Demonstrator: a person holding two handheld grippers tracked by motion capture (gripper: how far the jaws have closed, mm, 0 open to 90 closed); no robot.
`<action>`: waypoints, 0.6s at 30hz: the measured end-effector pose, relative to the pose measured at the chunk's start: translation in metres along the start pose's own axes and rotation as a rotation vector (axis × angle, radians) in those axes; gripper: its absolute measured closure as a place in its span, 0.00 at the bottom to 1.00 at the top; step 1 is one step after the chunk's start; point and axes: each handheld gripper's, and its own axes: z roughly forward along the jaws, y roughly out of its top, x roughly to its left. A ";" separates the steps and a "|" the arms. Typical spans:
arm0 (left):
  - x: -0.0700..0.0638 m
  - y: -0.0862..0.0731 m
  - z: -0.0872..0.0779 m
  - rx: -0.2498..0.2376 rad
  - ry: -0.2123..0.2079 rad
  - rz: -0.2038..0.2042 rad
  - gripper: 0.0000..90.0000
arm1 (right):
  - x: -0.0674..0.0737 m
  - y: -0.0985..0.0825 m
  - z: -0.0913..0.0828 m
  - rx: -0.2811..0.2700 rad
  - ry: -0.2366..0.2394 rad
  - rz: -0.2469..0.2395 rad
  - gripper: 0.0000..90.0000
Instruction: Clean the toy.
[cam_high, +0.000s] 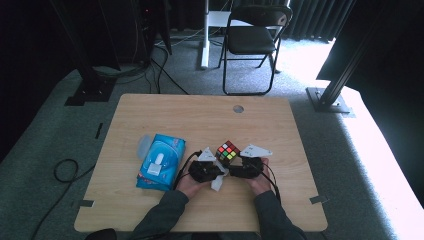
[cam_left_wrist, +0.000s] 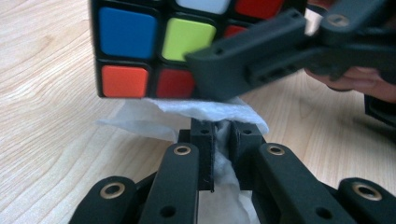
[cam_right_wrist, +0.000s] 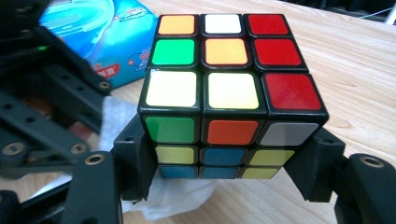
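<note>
Right tongs (cam_right_wrist: 224, 182) clamp the cube (cam_right_wrist: 224, 93); left tongs (cam_left_wrist: 217, 140) (beneath it) pinch a tissue (cam_left_wrist: 187, 119).

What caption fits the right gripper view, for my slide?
Right gripper clamps a puzzle cube above a white wipe.

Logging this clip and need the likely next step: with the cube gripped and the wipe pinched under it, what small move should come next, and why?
Probably rub the wipe along the cube's underside. The right tongs clamp the cube by two opposite sides above the table, and the left tongs pinch the wipe right beneath its bottom face, seemingly touching, so a short sideways stroke looks due.
</note>
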 end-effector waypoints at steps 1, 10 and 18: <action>0.000 0.000 -0.001 0.008 0.015 -0.004 0.92 | -0.001 0.000 0.000 -0.001 -0.009 0.001 0.38; 0.011 -0.012 -0.017 0.021 0.121 -0.050 0.92 | -0.005 -0.005 0.005 0.054 -0.119 0.017 0.38; 0.008 -0.016 -0.018 0.012 0.152 -0.047 0.92 | -0.006 -0.008 0.014 0.091 -0.174 0.044 0.38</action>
